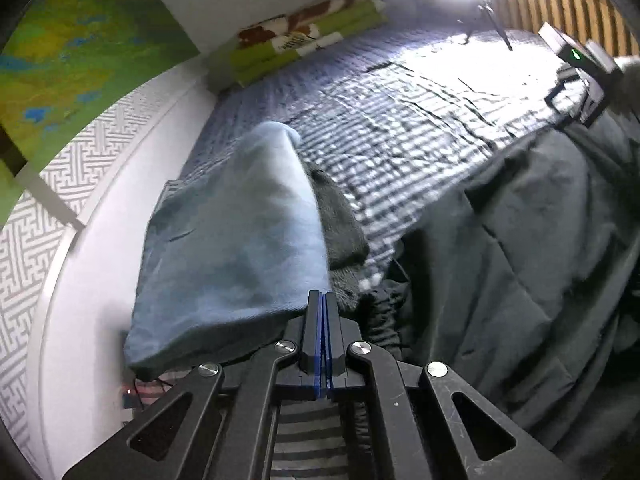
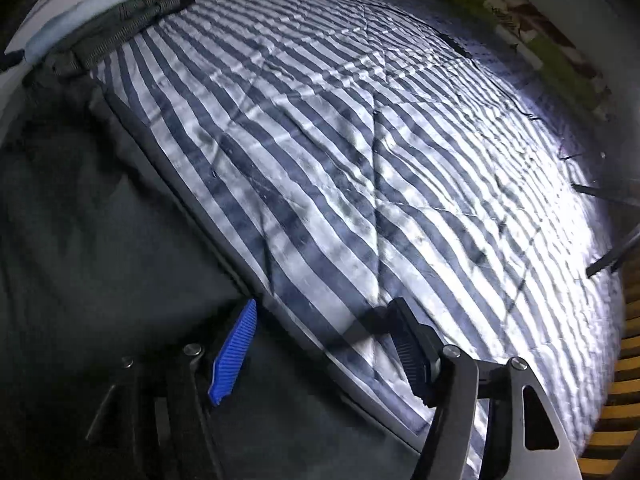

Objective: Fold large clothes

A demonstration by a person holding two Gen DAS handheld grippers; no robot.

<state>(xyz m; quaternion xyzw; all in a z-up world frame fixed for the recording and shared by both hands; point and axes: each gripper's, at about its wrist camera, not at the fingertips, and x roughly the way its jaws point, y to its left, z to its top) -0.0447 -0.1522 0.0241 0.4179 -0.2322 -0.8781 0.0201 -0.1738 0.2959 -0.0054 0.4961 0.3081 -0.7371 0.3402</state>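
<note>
In the left wrist view, the left gripper (image 1: 322,300) fills the near foreground with its two blue-lined fingers pressed flat together; no cloth shows between them. Just past the fingertips lies a light blue folded garment (image 1: 232,240), blurred, stretching away to the upper left beside the white bed edge (image 1: 92,280). Tucked against its right side is a dark grey knitted garment (image 1: 340,224). To the right of the gripper, a large dark grey garment (image 1: 520,272) is spread in loose folds over the near part of the bed, close beside the shut fingers but not caught in them. Beyond it runs the blue-and-white striped quilt (image 1: 400,120), and at the far end a green, white and brown folded blanket (image 1: 304,36) lies against the wall. The right gripper (image 1: 576,76) shows at the far right edge over the dark garment.

In the right wrist view, the right gripper (image 2: 320,320) has its jaws standing well apart: the blue ribbed pad (image 2: 234,352) is over the dark grey garment (image 2: 100,220), the black finger (image 2: 412,352) over the striped quilt (image 2: 380,140). The garment's straight edge runs between the two fingers, and neither pad presses on it. Farther off, at the upper left, the light blue piece (image 2: 80,12) and the dark knitted piece (image 2: 132,16) lie stacked at the bed's corner. The green blanket (image 2: 540,40) sits at the far right.

No containers are in view.
</note>
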